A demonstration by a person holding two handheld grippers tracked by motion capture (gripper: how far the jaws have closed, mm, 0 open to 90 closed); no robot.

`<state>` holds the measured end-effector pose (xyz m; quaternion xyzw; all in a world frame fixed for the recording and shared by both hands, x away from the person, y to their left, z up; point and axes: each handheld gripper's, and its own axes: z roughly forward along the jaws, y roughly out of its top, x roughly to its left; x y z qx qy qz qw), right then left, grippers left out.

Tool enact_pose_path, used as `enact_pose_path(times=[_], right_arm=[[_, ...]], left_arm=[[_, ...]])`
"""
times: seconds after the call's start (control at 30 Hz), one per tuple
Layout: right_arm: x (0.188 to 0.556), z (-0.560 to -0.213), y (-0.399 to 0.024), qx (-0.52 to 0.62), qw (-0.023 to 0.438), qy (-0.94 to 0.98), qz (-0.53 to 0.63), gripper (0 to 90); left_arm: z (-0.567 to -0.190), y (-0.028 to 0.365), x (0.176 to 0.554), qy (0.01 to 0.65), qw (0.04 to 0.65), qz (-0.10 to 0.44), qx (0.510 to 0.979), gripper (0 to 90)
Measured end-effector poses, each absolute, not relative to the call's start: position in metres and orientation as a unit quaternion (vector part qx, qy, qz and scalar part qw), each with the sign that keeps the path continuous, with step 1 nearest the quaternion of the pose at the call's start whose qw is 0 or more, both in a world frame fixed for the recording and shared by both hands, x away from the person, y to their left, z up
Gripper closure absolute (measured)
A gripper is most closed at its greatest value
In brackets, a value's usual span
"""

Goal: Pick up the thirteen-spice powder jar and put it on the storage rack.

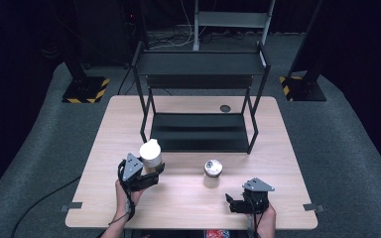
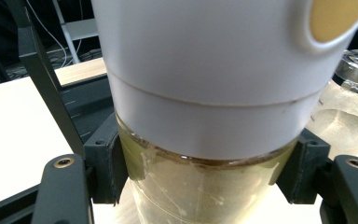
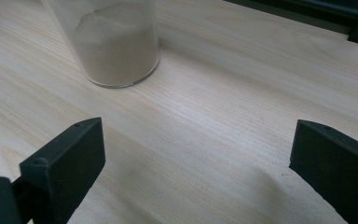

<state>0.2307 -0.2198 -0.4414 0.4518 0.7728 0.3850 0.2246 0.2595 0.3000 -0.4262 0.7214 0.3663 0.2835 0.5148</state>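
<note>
Presently, your left gripper (image 1: 151, 171) is clamped on the glass body of the white-capped bottle (image 1: 150, 154), one jaw pressed to either side just beneath the white cap; in the left gripper view the bottle (image 2: 205, 116) rises straight up between the jaws, yellowish liquid showing in the glass below the cap (image 2: 205, 70). Item two, the shaker jar (image 1: 212, 172), with its clear faceted top and pale brown powder inside, stands upright on the wooden table (image 1: 188, 198), off to the right of your left gripper and apart from the bottle it holds; in the left gripper view the jar (image 2: 349, 102) shows just beyond the right jaw. Item three, your right gripper (image 1: 235, 203), sits low over the table with its jaws spread wide and nothing between them; the shaker jar (image 3: 114, 46) stands ahead of it and toward its left jaw, near but not touching. Item four, the black two-tier rack (image 1: 198, 131), stands on the table beyond both grippers, past the bottle and the jar.
</note>
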Motion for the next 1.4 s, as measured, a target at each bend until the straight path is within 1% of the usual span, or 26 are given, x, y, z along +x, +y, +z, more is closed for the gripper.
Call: enact_pose_path(times=[1.4], right_arm=[[0.231,-0.441,-0.219,0.454,0.226,0.772,0.383,2.8]], left_arm=[[-0.407,0.296,0.288,0.360,0.508,0.299,0.723,30.1]])
